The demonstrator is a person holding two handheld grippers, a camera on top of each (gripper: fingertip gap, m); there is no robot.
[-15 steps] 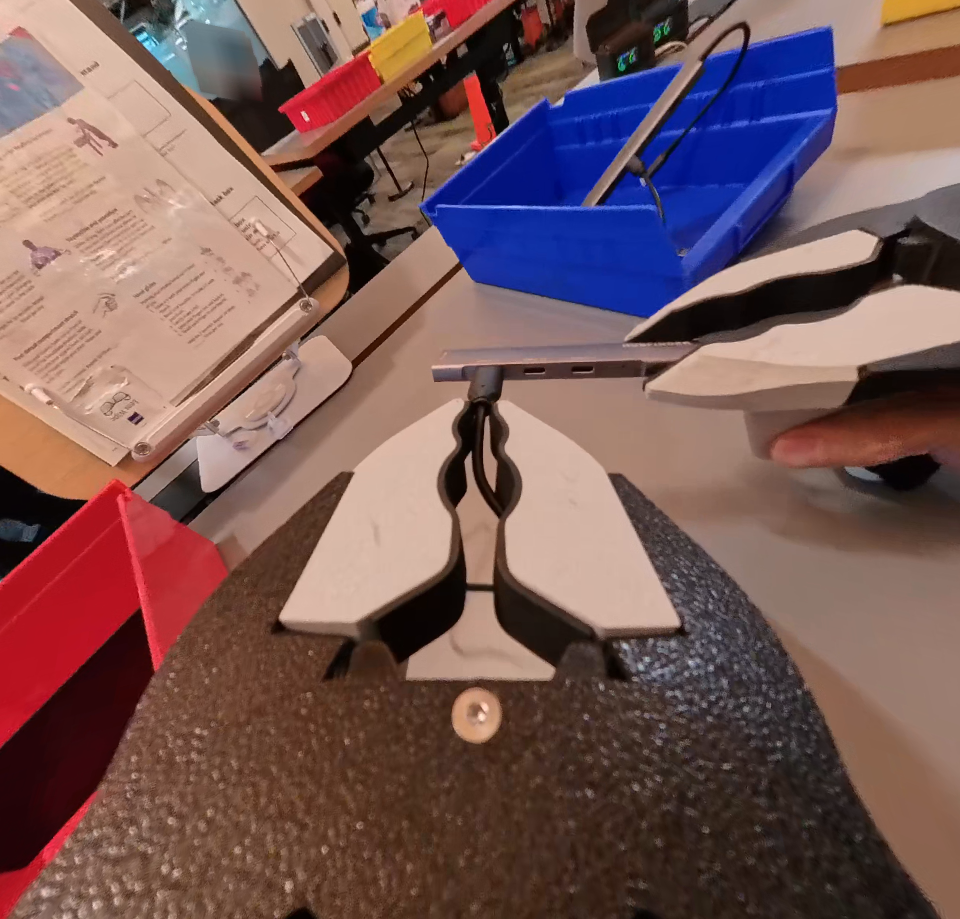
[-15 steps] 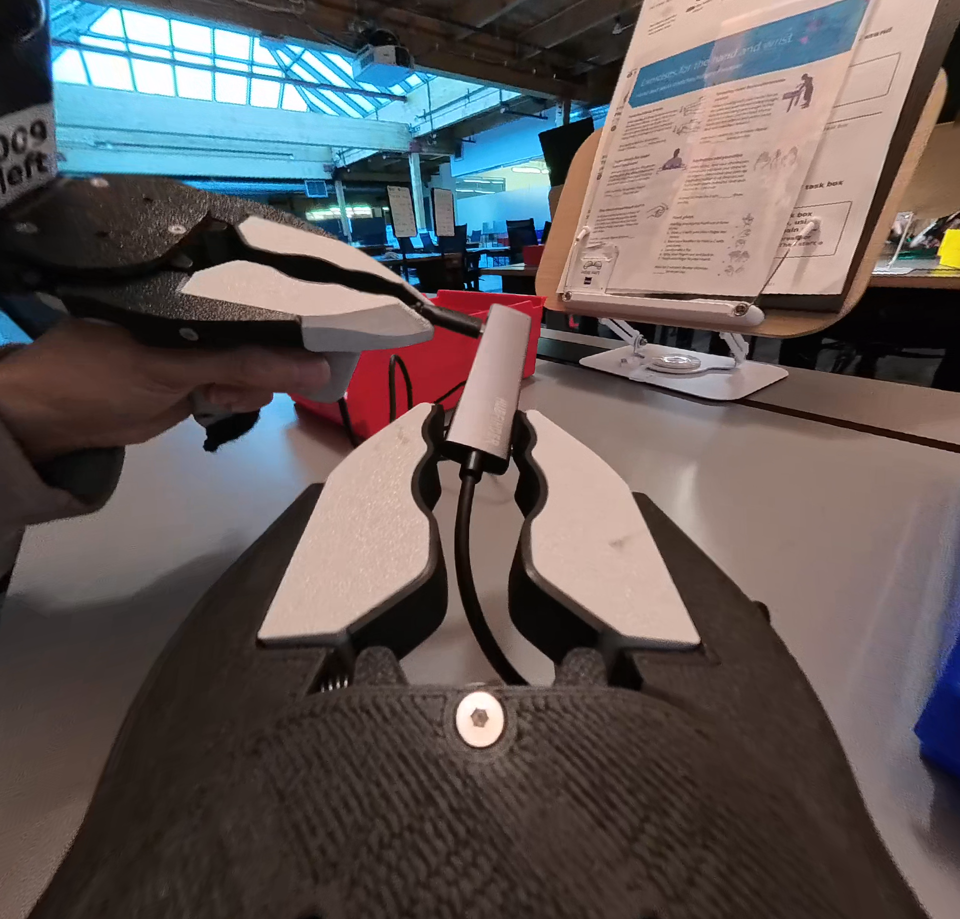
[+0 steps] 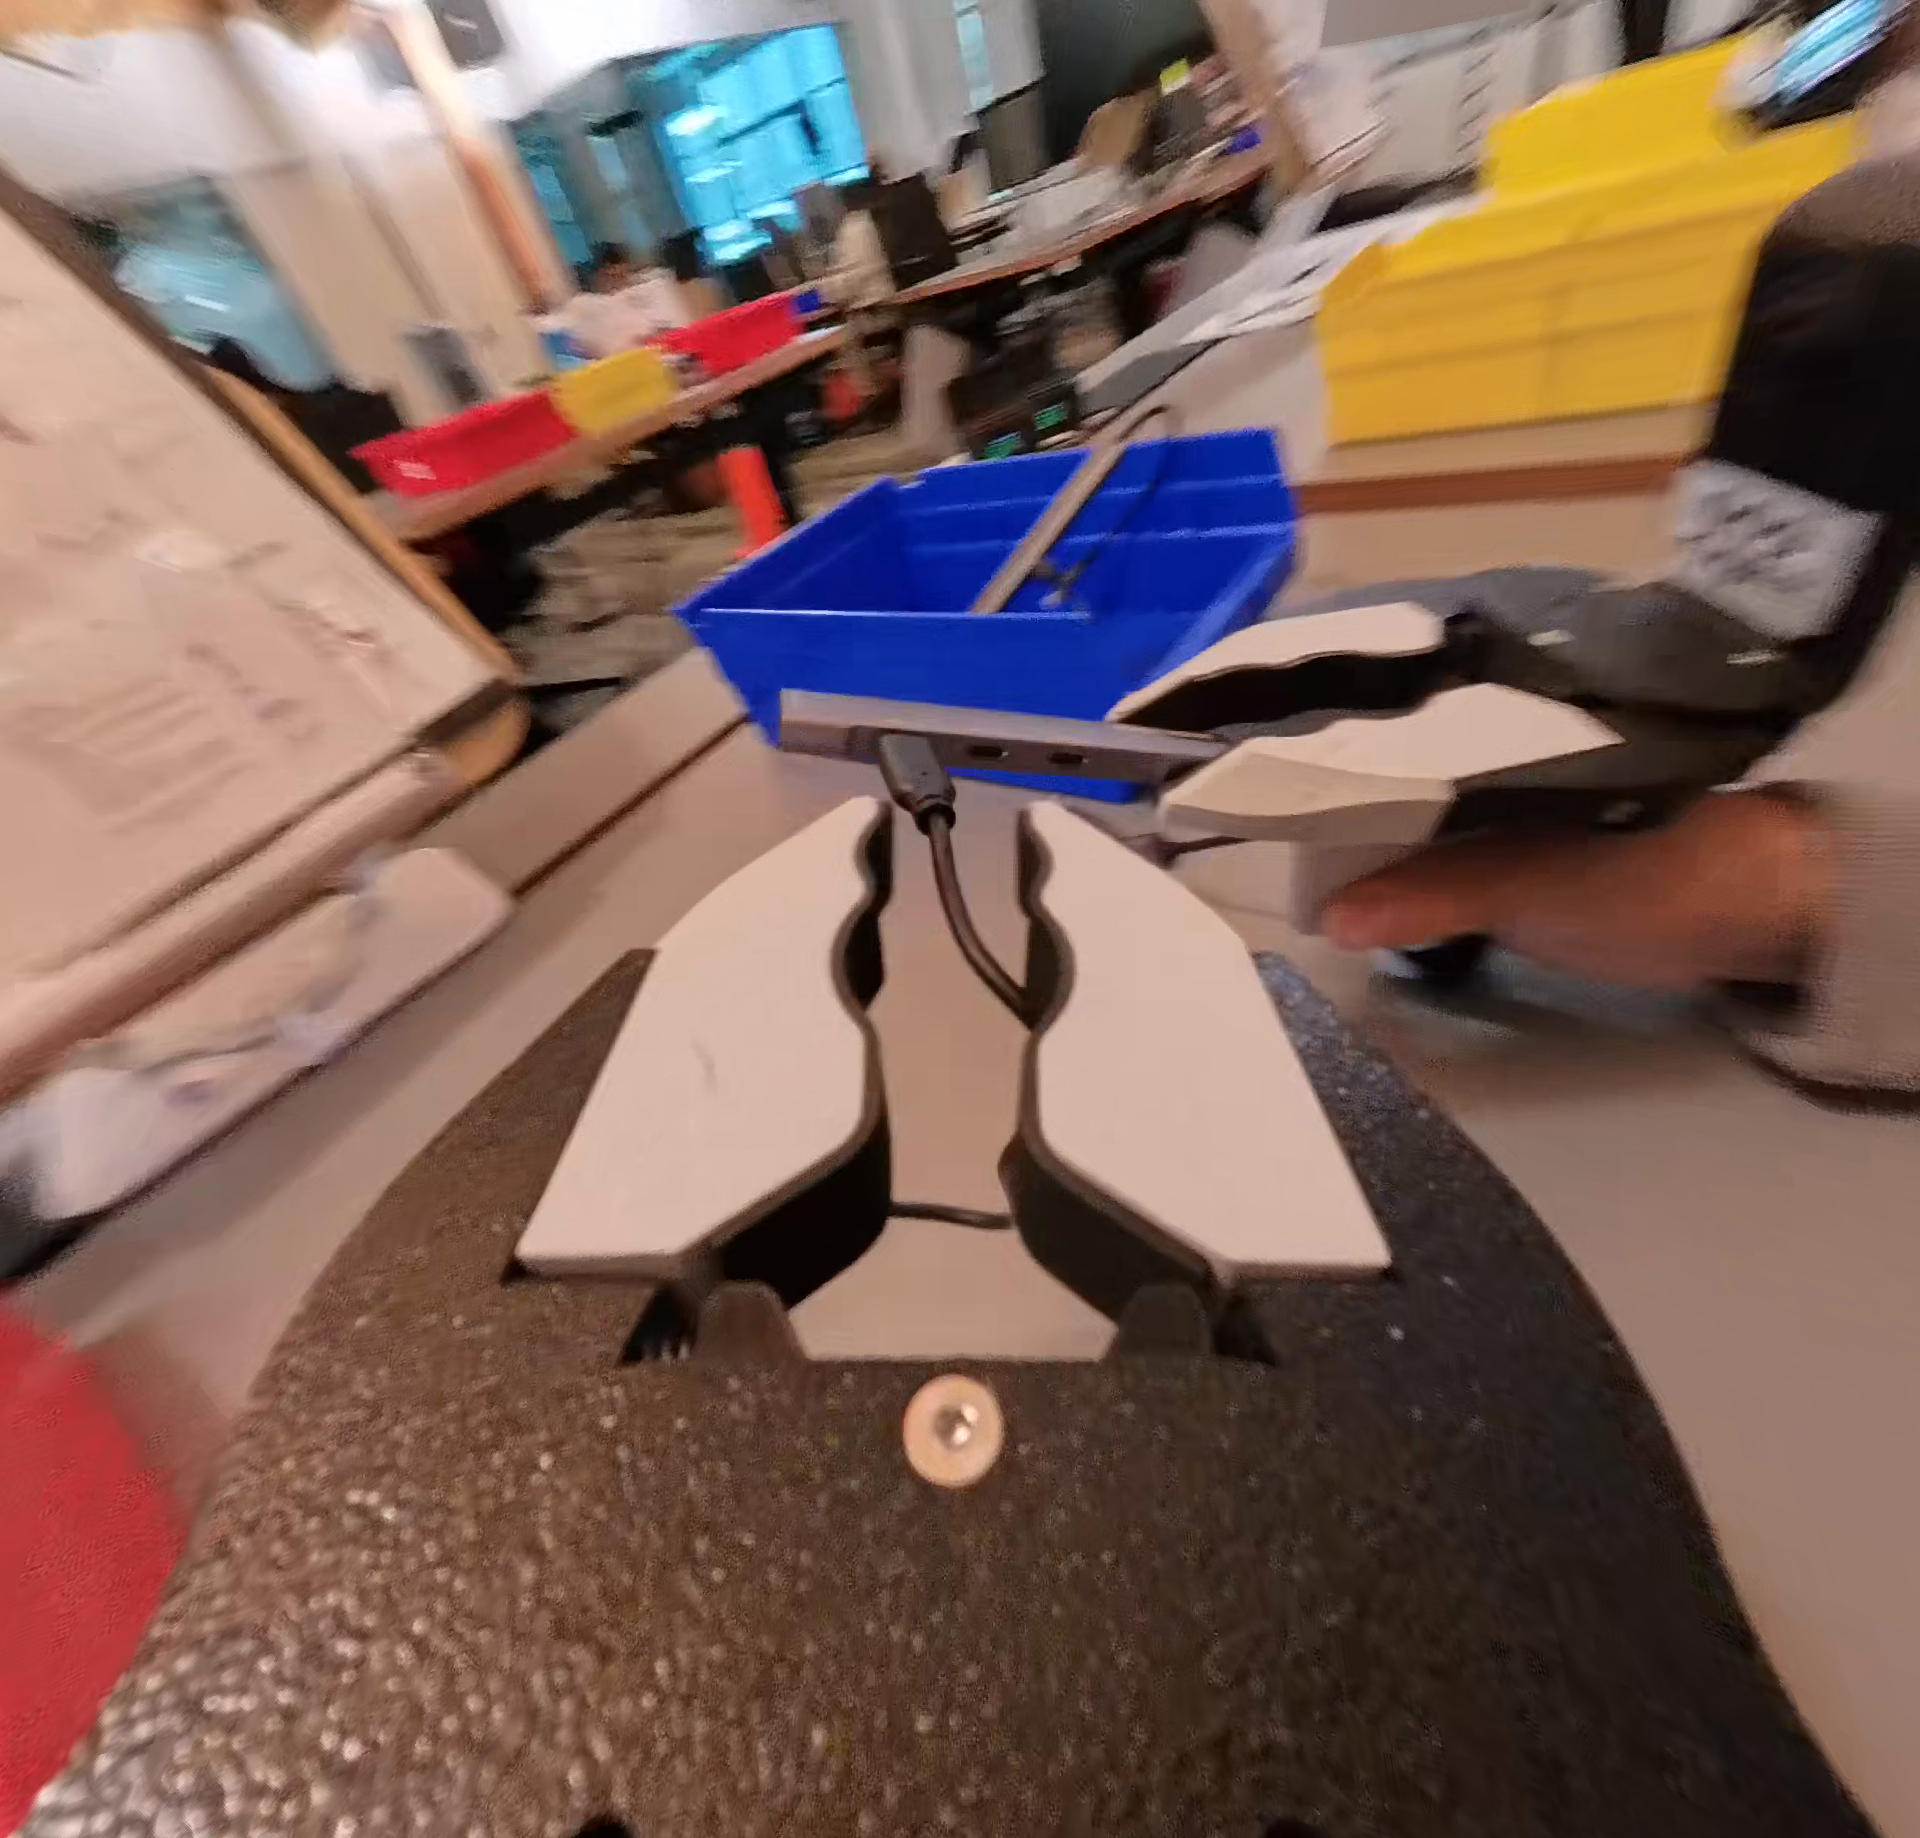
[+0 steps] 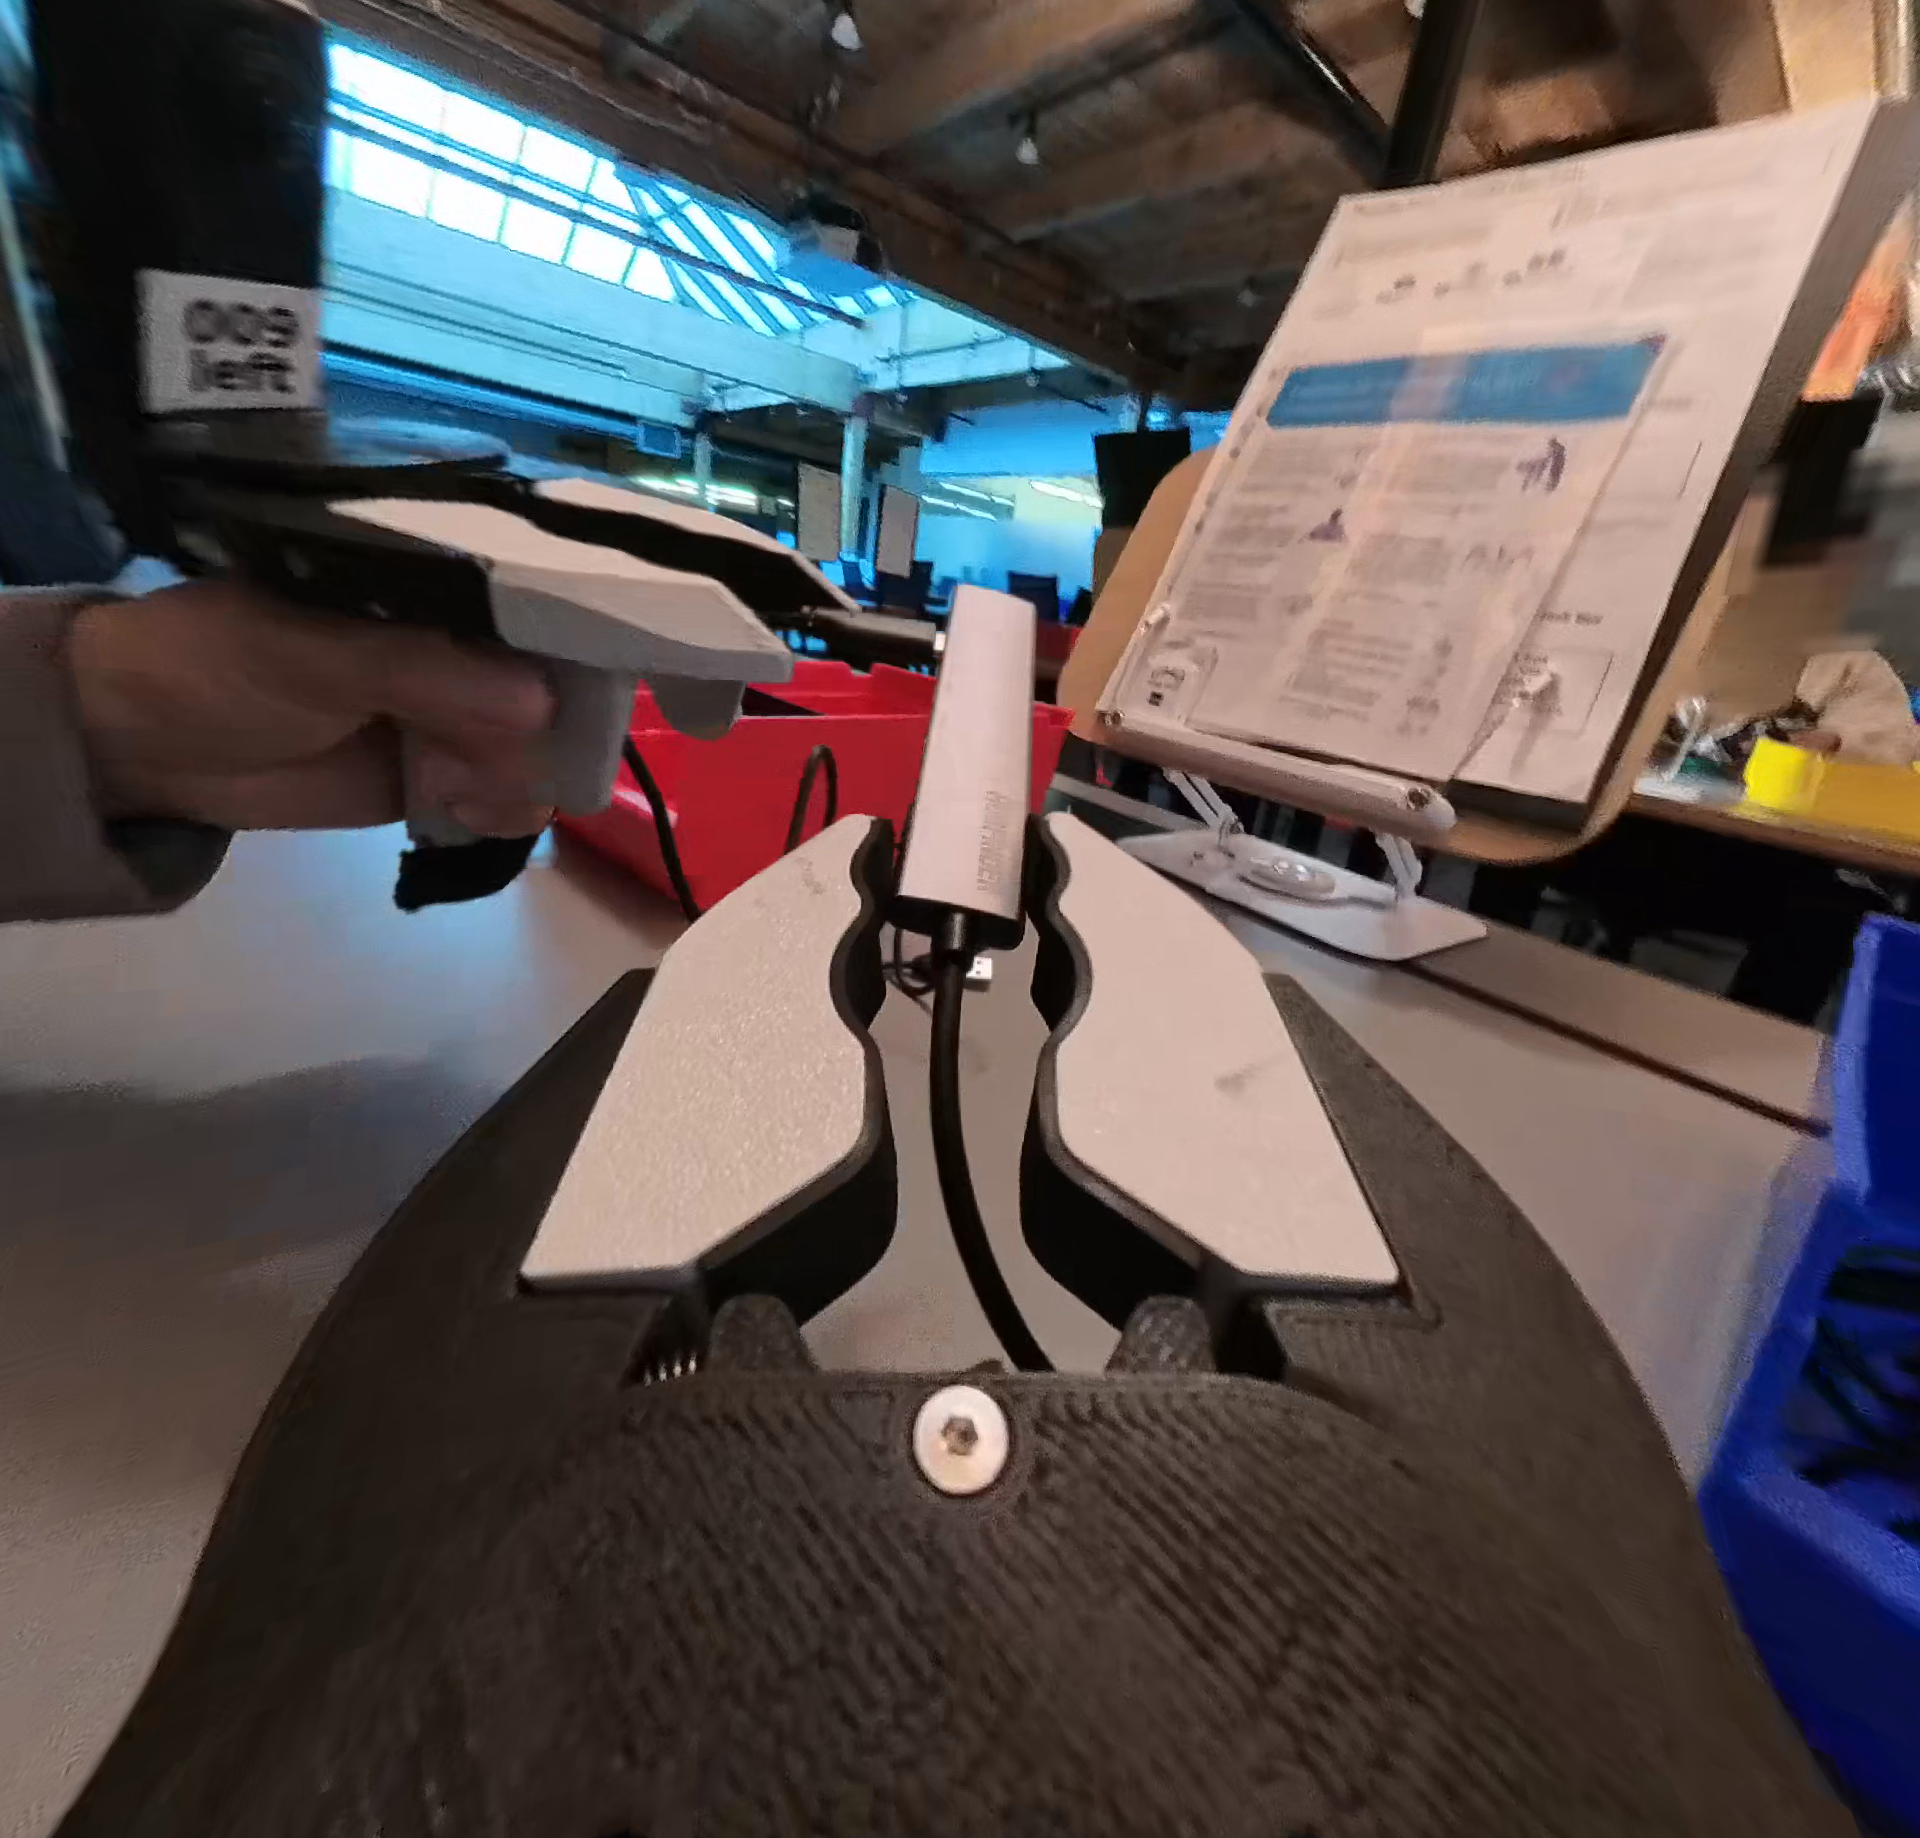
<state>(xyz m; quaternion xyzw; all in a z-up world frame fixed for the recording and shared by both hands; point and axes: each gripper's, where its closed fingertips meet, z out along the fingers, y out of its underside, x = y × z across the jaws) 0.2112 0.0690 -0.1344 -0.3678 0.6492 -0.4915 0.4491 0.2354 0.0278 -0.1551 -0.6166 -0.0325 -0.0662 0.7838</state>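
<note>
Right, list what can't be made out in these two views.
- Left wrist view: motion blur smears the document stand and the blue bin contents.
- Right wrist view: the frame edge cuts off the blue bin; the cable end hides under the right gripper body.
- Red bin contents: hidden by its wall.

Each tool (image 3: 956, 822) has pale grey fingers (image 3: 727, 1061), black pebbled body, silver screw (image 3: 953, 1428).

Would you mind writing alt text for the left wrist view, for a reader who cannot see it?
The right tool, entering from the right, grips one end of a slim grey USB hub held level above a grey table. A black cable plugged into the hub's side hangs between the open fingers of the left tool. A blue bin stands behind; the background is blurred.
</note>
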